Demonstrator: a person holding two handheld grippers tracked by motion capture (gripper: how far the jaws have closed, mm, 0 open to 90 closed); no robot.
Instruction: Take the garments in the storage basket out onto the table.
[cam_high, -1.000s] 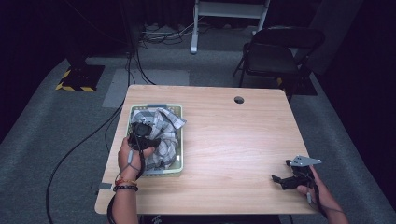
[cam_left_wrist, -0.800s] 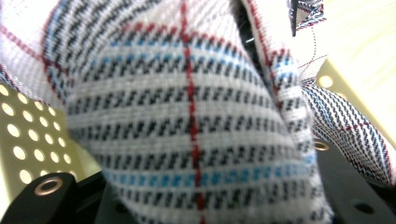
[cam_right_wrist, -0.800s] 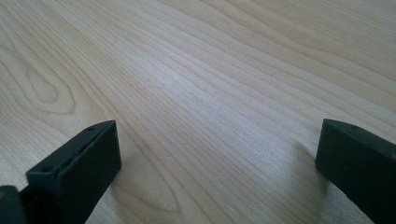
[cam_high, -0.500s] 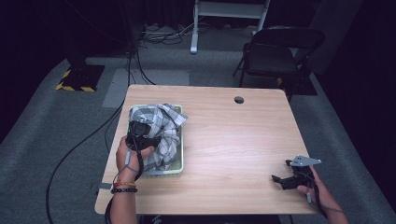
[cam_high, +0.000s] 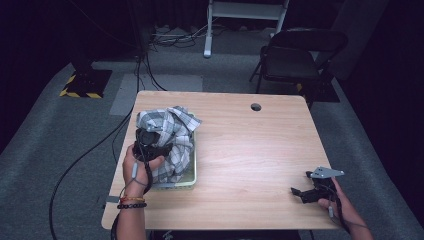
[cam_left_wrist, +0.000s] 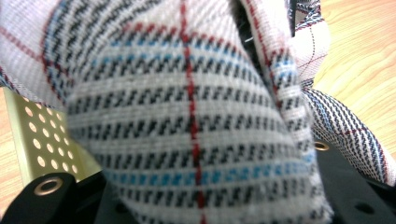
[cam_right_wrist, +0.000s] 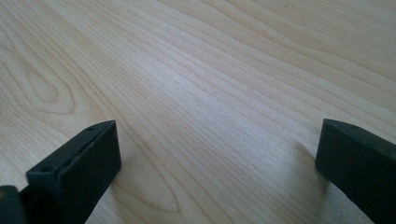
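We count one plaid cloth (cam_high: 170, 134), one pale green perforated tray (cam_high: 192, 170), one wooden table (cam_high: 250, 155), one folding chair (cam_high: 295, 57) and two grippers.

I see a plaid cloth (cam_high: 172, 137), white with black, blue and red lines, bunched up and lifted above a pale green perforated tray (cam_high: 192, 172) at the left side of the bench (cam_high: 250, 150). Its folds spill over the tray's far rim, and its lower part hangs down into the tray.
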